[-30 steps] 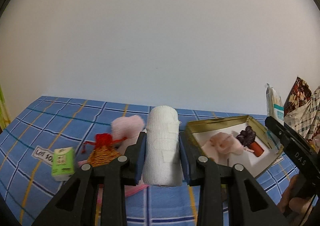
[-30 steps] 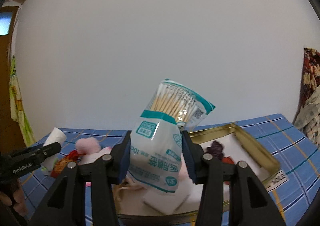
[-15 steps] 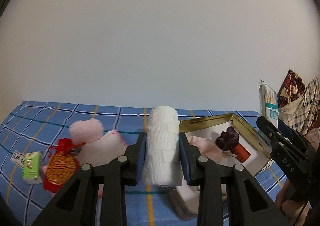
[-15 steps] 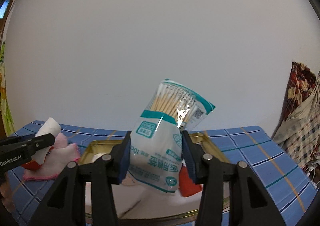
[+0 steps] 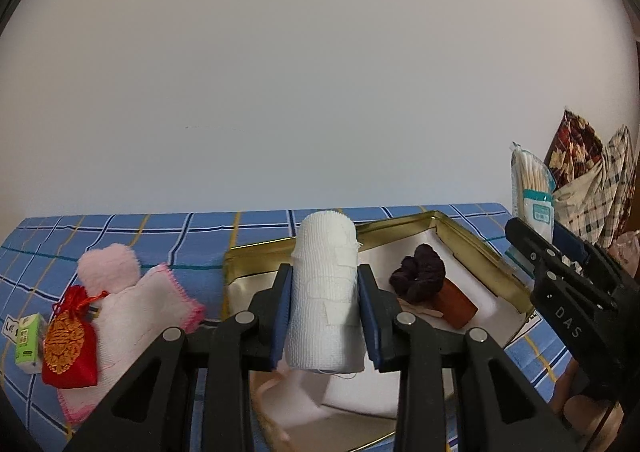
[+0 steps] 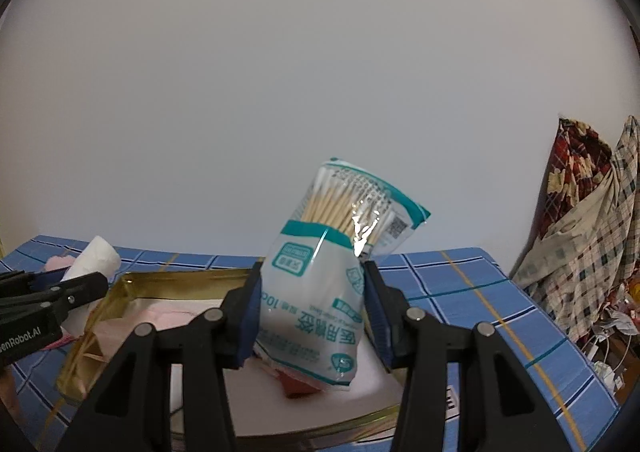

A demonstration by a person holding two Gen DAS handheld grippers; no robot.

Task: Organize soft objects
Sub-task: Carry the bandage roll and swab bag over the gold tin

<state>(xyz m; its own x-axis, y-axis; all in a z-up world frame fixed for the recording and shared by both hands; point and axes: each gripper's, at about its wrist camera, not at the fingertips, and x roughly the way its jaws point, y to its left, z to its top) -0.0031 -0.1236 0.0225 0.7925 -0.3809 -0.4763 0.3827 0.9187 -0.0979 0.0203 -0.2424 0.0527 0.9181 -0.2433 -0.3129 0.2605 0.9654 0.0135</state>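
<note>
Left gripper: clamped on a white bandage roll, its blue pads pressed flat against both sides.
Bandage roll: upright between the fingers, a woven gauze cylinder with a ribbed surface, its top rising past the fingertips; the tin lies beyond and below them.
Right gripper: closed on a bag of cotton swabs, pinched at the lower half.
Bag of cotton swabs: glossy plastic, white with teal print, tilted to the right above the fingertips; wooden sticks with white tips show through the clear top.
Tin: shallow, gold-rimmed, white-lined, directly ahead of both pairs of fingers; inside lie a dark purple scrunchie and pale pink cloth.
Left of the left fingers: a fluffy pink cloth, a red embroidered pouch, a small green packet.
Tablecloth: blue checked fabric.
</note>
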